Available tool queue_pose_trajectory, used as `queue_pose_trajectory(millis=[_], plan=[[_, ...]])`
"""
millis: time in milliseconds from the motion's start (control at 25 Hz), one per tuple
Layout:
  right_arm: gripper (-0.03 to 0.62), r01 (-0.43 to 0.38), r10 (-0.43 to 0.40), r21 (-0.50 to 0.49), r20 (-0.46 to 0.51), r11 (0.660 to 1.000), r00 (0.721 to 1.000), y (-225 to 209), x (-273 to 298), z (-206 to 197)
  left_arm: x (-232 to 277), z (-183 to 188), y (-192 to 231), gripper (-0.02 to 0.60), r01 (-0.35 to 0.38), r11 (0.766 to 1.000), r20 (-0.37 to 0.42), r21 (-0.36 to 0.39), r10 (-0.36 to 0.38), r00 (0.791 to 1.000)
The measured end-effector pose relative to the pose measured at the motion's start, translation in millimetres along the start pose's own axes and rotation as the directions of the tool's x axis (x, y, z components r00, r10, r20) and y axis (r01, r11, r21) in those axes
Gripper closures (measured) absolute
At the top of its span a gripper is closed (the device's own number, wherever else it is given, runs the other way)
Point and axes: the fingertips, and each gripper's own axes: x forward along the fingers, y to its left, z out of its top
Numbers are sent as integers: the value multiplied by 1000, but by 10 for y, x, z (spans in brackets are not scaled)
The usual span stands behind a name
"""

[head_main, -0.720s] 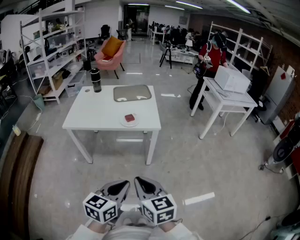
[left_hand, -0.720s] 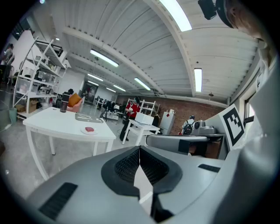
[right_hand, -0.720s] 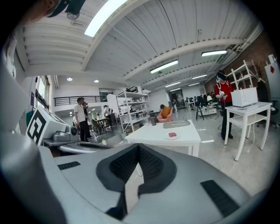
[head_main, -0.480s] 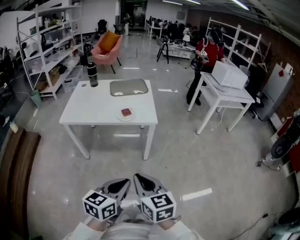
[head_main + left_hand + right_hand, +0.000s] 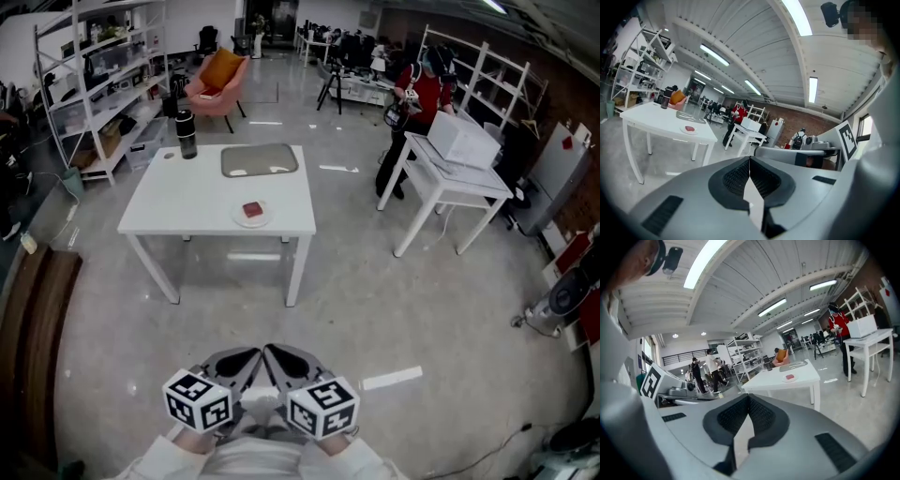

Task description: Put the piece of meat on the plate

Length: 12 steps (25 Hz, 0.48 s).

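Note:
A red piece of meat lies on a small white plate near the front right edge of a white table. The meat shows far off in the left gripper view, and the meat shows in the right gripper view too. Both grippers are held close to my body, well short of the table. My left gripper is shut with nothing in it, its pads meeting. My right gripper is shut and empty as well.
A grey tray and a dark bottle stand at the table's far side. A second white table with a white box stands to the right, a person in red behind it. Shelves line the left wall.
The table has shifted slightly in the head view as my head moved. The two grippers stay together, shut, at the bottom of the view.

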Motion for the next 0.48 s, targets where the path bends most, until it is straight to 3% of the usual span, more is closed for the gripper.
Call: queue_pose_trajectory(millis=[480], plan=[[579, 51, -52, -28, -19, 998, 998, -373, -201, -199, 112, -198, 85, 572, -74, 994, 32, -79, 77, 997]])
